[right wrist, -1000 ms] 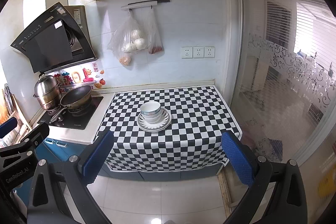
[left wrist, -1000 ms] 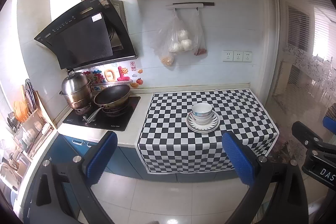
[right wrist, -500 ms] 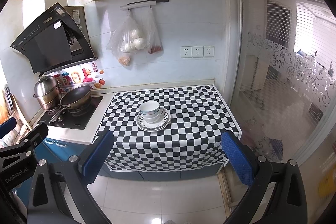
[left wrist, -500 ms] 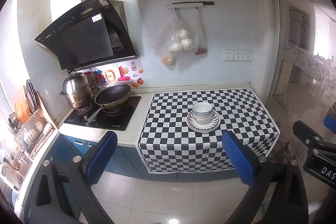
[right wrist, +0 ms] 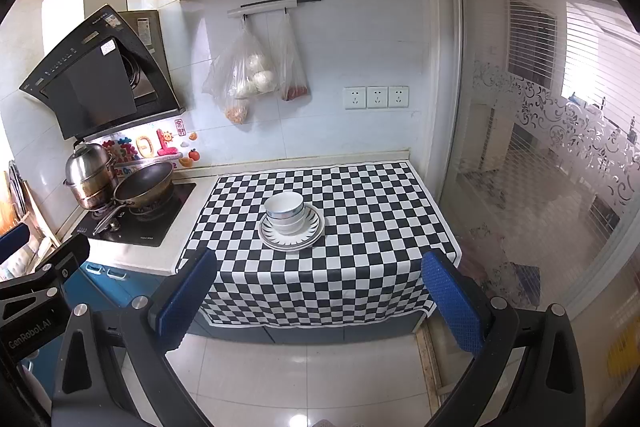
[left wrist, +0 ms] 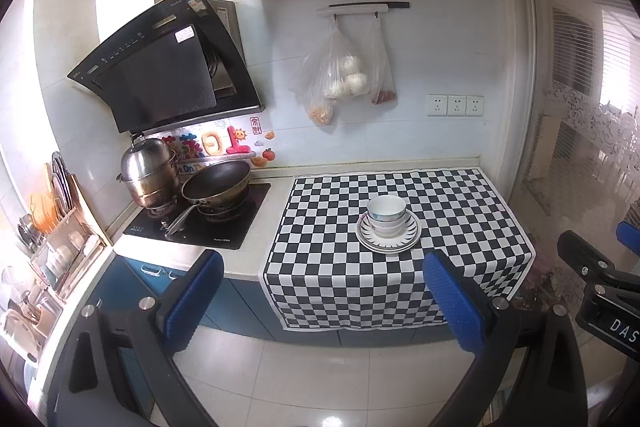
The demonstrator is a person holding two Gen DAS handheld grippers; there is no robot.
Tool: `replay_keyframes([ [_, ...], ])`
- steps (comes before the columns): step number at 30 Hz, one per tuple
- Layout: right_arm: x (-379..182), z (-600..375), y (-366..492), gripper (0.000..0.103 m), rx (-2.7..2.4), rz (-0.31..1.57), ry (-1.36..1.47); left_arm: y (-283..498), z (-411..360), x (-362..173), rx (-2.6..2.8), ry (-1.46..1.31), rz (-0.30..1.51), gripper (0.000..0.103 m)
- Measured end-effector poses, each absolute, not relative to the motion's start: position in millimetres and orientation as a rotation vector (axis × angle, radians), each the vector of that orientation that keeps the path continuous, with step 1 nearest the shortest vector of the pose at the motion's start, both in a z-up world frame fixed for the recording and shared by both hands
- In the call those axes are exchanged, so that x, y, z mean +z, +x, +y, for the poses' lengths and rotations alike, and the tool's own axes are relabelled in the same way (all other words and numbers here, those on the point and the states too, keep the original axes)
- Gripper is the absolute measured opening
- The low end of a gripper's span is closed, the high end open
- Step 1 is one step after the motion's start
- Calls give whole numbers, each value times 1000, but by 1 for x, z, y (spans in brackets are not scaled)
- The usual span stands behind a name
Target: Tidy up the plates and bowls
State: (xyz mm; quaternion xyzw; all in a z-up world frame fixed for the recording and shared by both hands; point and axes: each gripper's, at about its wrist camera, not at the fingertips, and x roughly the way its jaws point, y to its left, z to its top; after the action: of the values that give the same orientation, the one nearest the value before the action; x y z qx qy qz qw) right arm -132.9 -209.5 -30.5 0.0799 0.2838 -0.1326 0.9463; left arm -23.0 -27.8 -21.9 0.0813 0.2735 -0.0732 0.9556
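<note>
A stack of white bowls (left wrist: pixel 386 215) (right wrist: pixel 285 211) sits on stacked patterned plates (left wrist: pixel 408 241) (right wrist: pixel 310 235) in the middle of a black-and-white checkered cloth (left wrist: pixel 460 211) (right wrist: pixel 380 211) on the counter. My left gripper (left wrist: pixel 320 299) is open and empty, held back from the counter above the floor. My right gripper (right wrist: pixel 318 301) is open and empty too, equally far back. Each gripper shows at the edge of the other's view.
A stove (left wrist: pixel 200 223) with a wok (left wrist: pixel 218 181) and a steel pot (left wrist: pixel 150 171) stands left of the cloth. A dish rack (left wrist: pixel 52 227) is at far left. Plastic bags (left wrist: pixel 340 79) hang on the wall. A glass door (right wrist: pixel 540 167) is at right.
Both views have shifted only slightly; the grippers stay open and far from the counter. The bowls and plates have not moved.
</note>
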Motion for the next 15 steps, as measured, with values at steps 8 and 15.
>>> replay_keyframes([
  [8, -33, -211, -127, 103, -266, 583, 159, -21, -27, -23, -150, 165, 558, 102],
  [15, -36, -213, -124, 103, -268, 587, 164, -20, -26, -23, -153, 165, 558, 102],
])
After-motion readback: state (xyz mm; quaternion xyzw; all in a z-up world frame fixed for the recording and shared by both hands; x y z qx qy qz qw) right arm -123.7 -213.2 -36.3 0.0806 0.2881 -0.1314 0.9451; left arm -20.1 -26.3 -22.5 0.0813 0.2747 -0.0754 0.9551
